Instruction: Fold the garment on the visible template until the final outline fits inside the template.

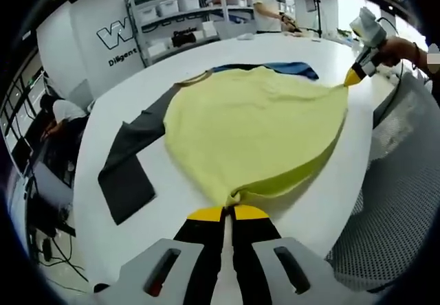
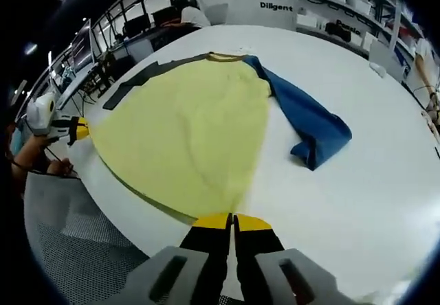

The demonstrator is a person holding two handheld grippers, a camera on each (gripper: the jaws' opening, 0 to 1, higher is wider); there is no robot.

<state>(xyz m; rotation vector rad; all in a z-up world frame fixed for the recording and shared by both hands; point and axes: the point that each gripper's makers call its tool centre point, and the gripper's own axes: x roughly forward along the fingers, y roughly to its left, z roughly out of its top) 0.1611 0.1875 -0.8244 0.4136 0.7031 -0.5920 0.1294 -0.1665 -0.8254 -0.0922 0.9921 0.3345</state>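
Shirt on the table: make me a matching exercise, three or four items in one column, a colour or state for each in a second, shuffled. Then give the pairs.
Column one:
1. shirt body
2. one sleeve
3. other sleeve
4. right gripper

Column two:
A. dark grey, lying flat on the table
B. shut on the hem
C. yellow, spread out
D. blue, bunched at its end

Pairs: 1-C, 2-D, 3-A, 4-B. The left gripper likewise pinches the hem at another corner.
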